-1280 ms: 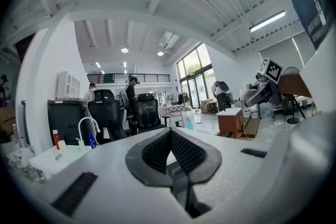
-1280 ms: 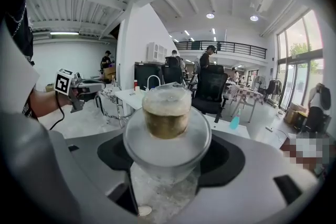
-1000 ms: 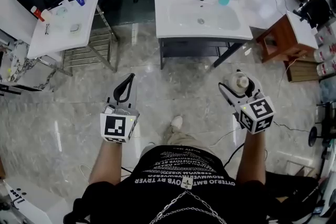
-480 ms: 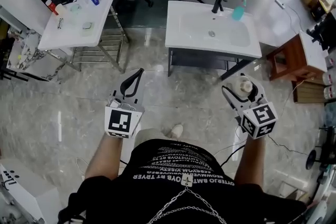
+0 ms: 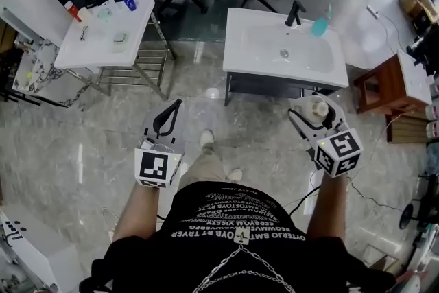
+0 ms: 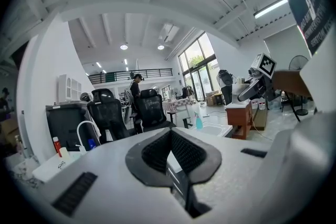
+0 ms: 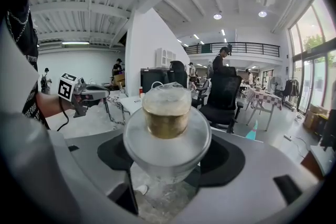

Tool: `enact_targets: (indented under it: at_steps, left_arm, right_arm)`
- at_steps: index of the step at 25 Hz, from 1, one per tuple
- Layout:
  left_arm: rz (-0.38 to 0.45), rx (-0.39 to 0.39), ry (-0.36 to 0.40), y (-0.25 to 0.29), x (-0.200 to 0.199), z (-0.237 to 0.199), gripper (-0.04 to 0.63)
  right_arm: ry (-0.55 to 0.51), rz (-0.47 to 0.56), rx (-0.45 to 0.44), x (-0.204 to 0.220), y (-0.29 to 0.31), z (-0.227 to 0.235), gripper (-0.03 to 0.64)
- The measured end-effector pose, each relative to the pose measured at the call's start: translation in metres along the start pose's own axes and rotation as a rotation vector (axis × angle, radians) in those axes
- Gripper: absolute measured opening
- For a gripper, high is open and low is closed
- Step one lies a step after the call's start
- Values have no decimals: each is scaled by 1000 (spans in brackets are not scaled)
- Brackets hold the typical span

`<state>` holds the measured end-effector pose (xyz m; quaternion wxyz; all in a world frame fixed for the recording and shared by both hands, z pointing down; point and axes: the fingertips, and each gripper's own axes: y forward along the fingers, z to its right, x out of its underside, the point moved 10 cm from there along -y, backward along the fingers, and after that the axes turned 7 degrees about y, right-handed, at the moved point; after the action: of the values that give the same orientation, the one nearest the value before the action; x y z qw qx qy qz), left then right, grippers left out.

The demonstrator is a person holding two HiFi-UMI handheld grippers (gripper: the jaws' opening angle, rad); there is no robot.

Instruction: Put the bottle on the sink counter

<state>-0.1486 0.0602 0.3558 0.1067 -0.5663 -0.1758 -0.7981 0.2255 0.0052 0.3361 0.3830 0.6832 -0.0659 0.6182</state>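
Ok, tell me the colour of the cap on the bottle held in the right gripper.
Gold: the cap of the bottle, best in the right gripper view.

The bottle (image 7: pixel 167 113) sits between the right tool's (image 5: pixel 313 113) jaws. Ahead of that tool stands the sink (image 5: pixel 260 44), a spray bottle (image 5: pixel 320 24) beside its faucet (image 5: pixel 295 12). Ahead-left of the left tool (image 5: pixel 175 105) stands a table (image 5: pixel 89 51).

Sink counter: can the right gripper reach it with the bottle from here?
Probably not quite: the right gripper, shut on the bottle, hangs over floor just short of the sink counter. Nothing stands between them, and its near rim is bare.
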Motion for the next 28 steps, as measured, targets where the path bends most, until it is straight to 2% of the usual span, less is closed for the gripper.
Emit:
enact_targets:
  at_steps: [9,15,24,28]
  left_arm:
    - [76,86,31,89,-9,-42,6]
    - [34,89,4,136,7,-83,6]
    - [89,148,9,201,0,-139,6]
    - [75,170,10,222,6,-164,6]
  right_arm:
    - [19,-12,32,-33,65,28,334]
    - [13,-7,47,-65,112,53,334]
    - [15,10,80,-108,173,69,334]
    - [25,18,99,-122,195,72,334]
